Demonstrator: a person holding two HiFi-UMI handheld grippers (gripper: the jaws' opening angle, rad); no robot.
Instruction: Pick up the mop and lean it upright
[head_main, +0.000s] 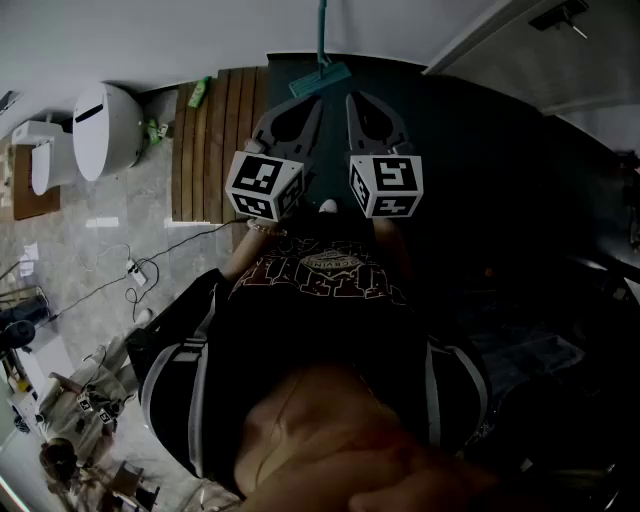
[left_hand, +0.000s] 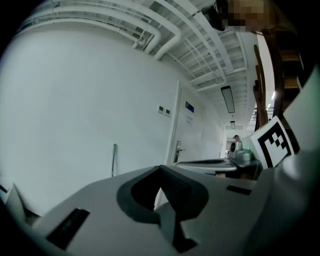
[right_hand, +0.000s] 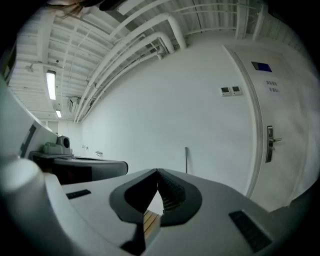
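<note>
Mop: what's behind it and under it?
Behind the mop stands a bare white wall. Its head rests on the dark floor; what lies directly beneath the head is covered.

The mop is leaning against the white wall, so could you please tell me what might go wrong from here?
1. The mop stands almost upright against the smooth wall, so it may slide sideways and fall.
2. The left hand-held gripper and right hand-held gripper, both shut and empty, point at it; a nudge could topple it.
3. Loose cables lie on the floor to the left, a trip hazard.
</note>
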